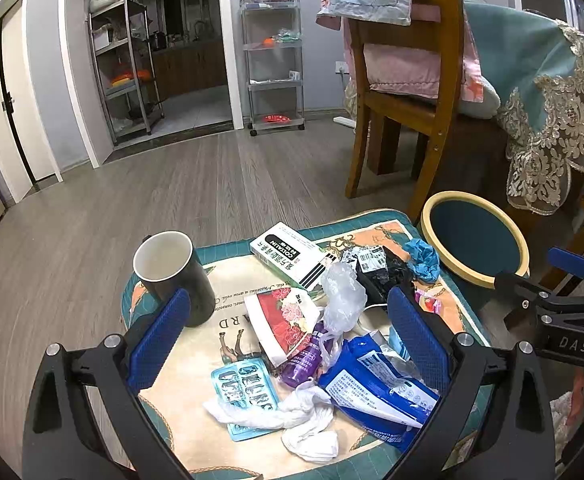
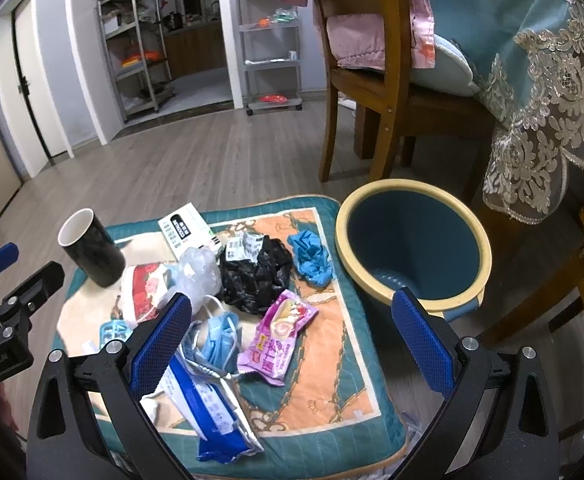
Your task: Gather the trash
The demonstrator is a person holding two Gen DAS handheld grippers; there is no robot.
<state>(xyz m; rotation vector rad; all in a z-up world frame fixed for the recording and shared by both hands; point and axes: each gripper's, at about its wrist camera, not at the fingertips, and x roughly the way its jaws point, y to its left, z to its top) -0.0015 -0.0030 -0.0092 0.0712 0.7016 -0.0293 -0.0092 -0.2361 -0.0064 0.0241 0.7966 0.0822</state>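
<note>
There are two claws, and both are wide apart and hold nothing. The left claw (image 1: 287, 334) hangs over the near end of the trash pile. The right claw (image 2: 292, 332) hangs over the pile's right side, close to the bin.

The trash lies on one cushion (image 2: 324, 368) with a teal edge. I count one blue wet-wipe pack (image 1: 376, 388), one crumpled white tissue (image 1: 292, 412), one pill sheet (image 1: 247, 384), one purple packet (image 1: 300, 360), one red flowery paper cup (image 1: 283, 320) squashed flat, one clear plastic bag (image 1: 344, 296), one black plastic bag (image 2: 255, 272), one blue glove (image 2: 312, 258), one pink snack wrapper (image 2: 277, 340) and one white box (image 1: 292, 254). There are blue face masks (image 2: 221, 338) too, bunched up, so I cannot count them. One dark mug (image 1: 171, 276) stands up at the left side.

One round bin (image 2: 412, 240) with a yellow rim stands on the floor just beside the cushion. It looks empty inside.

The left claw's finger hides part of the mug. In the right view, a finger hides part of the wipe pack and the pill sheet. One wooden chair (image 1: 408, 92) behind is cut off at the top. What holds the cushion up is hidden.
</note>
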